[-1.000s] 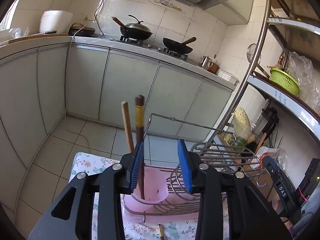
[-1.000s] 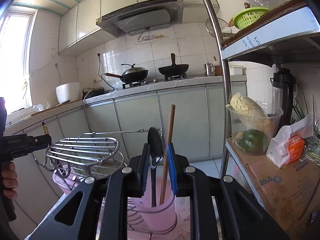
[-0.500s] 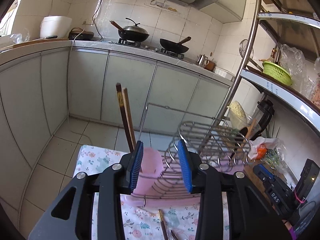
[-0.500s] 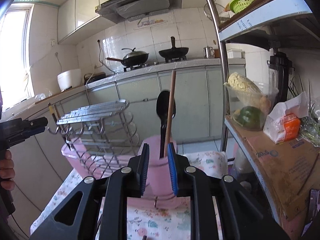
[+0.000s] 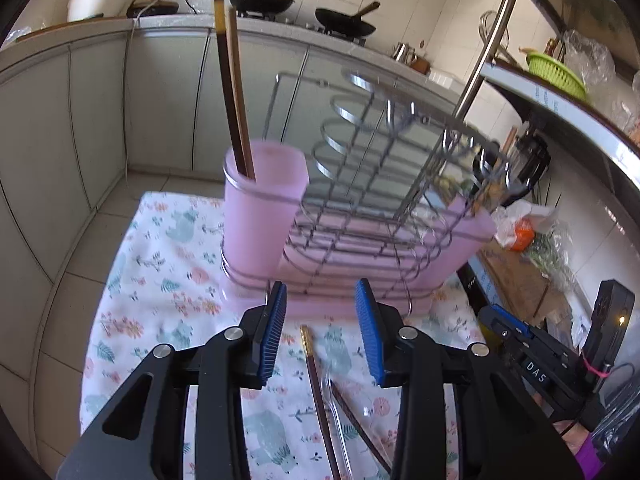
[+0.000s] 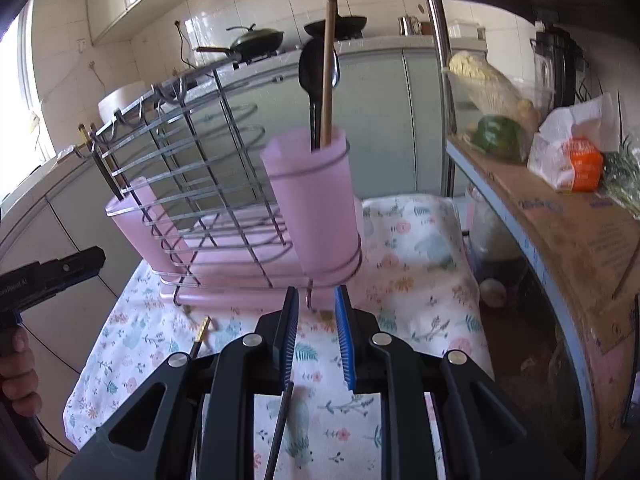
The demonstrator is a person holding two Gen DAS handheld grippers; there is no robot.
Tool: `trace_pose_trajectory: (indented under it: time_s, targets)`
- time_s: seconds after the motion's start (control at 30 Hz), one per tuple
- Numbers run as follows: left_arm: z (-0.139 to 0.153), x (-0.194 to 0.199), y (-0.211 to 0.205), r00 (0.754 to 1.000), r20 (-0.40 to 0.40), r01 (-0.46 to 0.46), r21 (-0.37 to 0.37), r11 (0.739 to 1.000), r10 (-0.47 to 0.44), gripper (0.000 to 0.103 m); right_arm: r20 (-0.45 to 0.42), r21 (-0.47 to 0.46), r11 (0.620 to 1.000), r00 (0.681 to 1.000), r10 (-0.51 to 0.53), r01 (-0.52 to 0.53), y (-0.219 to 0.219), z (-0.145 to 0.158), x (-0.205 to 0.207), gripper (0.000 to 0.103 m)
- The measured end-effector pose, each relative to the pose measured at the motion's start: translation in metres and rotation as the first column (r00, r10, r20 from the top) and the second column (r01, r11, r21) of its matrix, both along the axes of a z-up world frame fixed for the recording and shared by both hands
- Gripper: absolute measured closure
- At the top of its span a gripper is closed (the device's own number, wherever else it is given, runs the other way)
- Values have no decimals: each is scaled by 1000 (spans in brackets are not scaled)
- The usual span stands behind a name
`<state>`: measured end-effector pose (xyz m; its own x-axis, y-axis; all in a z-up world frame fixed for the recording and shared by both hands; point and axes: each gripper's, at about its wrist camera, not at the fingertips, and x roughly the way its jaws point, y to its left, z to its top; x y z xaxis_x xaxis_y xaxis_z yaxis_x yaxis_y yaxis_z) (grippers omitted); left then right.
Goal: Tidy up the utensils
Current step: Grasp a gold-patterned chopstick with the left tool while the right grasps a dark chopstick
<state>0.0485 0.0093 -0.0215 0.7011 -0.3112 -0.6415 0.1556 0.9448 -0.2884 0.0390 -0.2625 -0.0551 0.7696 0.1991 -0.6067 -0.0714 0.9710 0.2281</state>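
Observation:
A pink cup (image 5: 260, 220) on the wire dish rack (image 5: 380, 140) holds two upright chopsticks (image 5: 232, 80). My left gripper (image 5: 320, 292) hangs open and empty above the floral cloth. Under it lie a dark gold-tipped chopstick (image 5: 316, 384), a clear plastic utensil (image 5: 336, 408) and another dark chopstick (image 5: 360, 424). In the right wrist view a second pink cup (image 6: 316, 208) holds a black spoon (image 6: 316, 68) and a wooden chopstick (image 6: 329, 60). My right gripper (image 6: 317, 296) has a narrow gap with nothing in it. A dark chopstick (image 6: 280, 420) lies below its left finger, and a gold-tipped one (image 6: 200, 336) lies further left.
The rack stands on a pink tray (image 5: 460, 240) over the floral cloth (image 6: 420, 260). A metal shelf (image 6: 520, 208) at the right carries a cardboard box, a bag and a green vegetable. Cabinets and a counter with woks lie behind. A hand (image 6: 16, 360) holds the left gripper.
Both grippers have come down and tipped toward the table. The cups and rack now sit higher in each view, and the cloth with its loose utensils has come into sight.

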Motion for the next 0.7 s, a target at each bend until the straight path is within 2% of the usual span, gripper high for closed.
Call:
trace_pose_trajectory:
  time_s: [0.27,0.33,0.5,0.7]
  targets:
    - [-45,11,-25,986,-162,50,49,998,-42,67,-174,68,996,983,66,-54,3,-29,-1,85]
    - [-57,17,-29,975,-217,63,42,997,-52,69,-212,100,993,973,88,-68,3,-36,1,85]
    - [-85,40,-34,934,-355,56,50,997,-35,82,-293,179,981,947,130,-79,1,-51,5,84]
    - [-109,58,-40,904,-428,49,86,995,-8,87,-331,225,971,931,154,-81,-1,-61,7,84]
